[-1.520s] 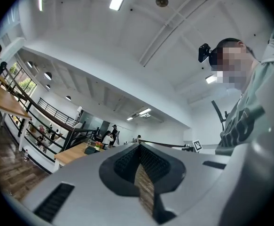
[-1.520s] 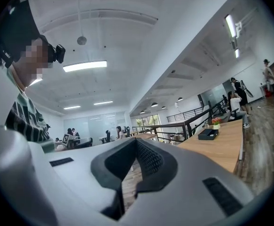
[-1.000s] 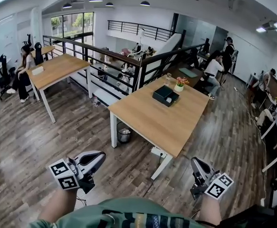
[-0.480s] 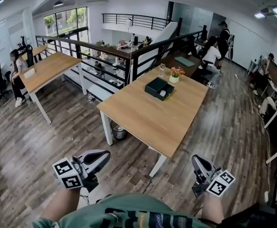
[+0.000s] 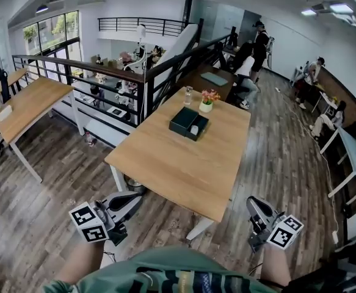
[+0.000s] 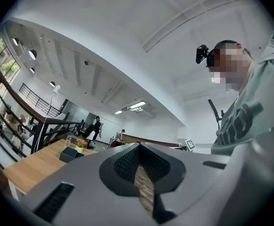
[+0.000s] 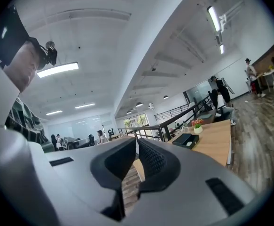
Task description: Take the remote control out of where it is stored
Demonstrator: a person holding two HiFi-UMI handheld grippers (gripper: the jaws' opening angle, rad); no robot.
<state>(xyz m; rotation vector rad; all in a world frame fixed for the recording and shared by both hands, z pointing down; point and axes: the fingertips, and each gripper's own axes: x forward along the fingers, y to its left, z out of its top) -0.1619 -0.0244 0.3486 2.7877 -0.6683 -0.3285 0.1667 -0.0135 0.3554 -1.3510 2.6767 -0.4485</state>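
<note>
A black storage box [image 5: 187, 122] sits on the far half of a wooden table [image 5: 178, 163], also visible in the left gripper view [image 6: 69, 153] and the right gripper view [image 7: 185, 140]. A small pale object [image 5: 194, 129] lies in its right part; it is too small to identify. Both grippers hang low in front of me, short of the table's near edge and well away from the box. My left gripper [image 5: 130, 200] [image 6: 139, 146] is shut and empty. My right gripper [image 5: 253, 204] [image 7: 137, 140] is shut and empty too.
A flower pot [image 5: 208, 101] and a glass [image 5: 188, 95] stand behind the box. A black railing [image 5: 104, 78] guards a stairwell left of the table, with another wooden table [image 5: 25, 102] beyond. Several people sit at the back and right. Wood floor lies all around.
The table and box have come nearer and shifted left and down in the head view. Both grippers keep their places at the bottom of the view, still shut.
</note>
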